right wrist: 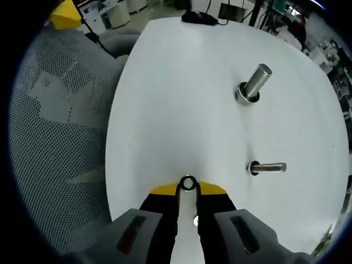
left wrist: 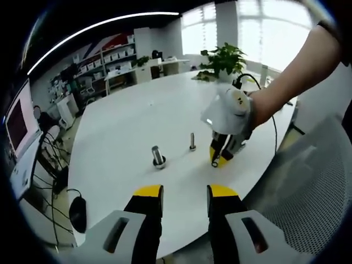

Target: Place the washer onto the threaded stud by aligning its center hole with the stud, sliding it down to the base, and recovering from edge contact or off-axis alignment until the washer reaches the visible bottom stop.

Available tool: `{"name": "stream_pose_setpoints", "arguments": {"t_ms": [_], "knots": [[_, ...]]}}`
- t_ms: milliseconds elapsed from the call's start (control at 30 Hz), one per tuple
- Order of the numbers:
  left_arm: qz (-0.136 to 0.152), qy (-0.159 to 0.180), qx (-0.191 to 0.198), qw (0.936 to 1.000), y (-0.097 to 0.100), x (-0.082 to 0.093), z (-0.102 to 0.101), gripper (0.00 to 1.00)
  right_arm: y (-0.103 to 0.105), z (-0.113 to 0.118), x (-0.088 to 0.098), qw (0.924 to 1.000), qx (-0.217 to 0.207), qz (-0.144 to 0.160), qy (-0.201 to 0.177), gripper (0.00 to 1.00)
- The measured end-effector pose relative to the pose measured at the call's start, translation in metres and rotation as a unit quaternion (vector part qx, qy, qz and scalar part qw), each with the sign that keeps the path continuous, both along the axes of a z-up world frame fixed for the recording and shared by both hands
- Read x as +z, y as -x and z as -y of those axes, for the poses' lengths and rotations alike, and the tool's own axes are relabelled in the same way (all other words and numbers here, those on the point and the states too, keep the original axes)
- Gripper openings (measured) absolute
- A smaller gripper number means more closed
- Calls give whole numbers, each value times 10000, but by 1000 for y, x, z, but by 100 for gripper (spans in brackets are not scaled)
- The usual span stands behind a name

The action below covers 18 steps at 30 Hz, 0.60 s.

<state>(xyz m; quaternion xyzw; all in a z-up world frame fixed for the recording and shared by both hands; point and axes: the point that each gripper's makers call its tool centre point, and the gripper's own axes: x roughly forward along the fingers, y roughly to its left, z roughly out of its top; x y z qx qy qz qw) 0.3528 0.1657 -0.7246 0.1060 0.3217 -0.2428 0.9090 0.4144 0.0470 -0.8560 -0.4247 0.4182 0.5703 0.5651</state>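
Note:
On the white round table (left wrist: 126, 121) stand two studs: a thick one (left wrist: 158, 156) with a ring at its base and a thin one (left wrist: 192, 141). My left gripper (left wrist: 185, 192) hovers open over the near table edge, nothing between its yellow-tipped jaws. A gloved hand holds my right gripper (left wrist: 221, 155) low on the table, just right of the thin stud. In the right gripper view that gripper (right wrist: 188, 188) is shut on a small metal washer (right wrist: 188, 183), held on edge at the fingertips. The thick stud (right wrist: 256, 81) and thin stud (right wrist: 268, 167) lie ahead to the right.
A grey mesh chair (right wrist: 60, 126) sits beside the table edge. A black mouse (left wrist: 77, 213) and cables lie at the left end. A potted plant (left wrist: 224, 59) stands at the far side, and a monitor (left wrist: 16, 124) is off to the left.

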Motion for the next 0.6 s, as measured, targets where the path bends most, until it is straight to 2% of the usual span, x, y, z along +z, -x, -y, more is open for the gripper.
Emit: {"name": "stream_pose_setpoints", "arguments": {"t_ms": [367, 600], "knots": [[47, 19, -43, 10000, 0, 2, 2, 29, -22, 6, 36, 9993, -191, 173, -278, 13], [41, 83, -12, 10000, -1, 4, 2, 29, -37, 2, 59, 9970, -387, 284, -611, 13]]}}
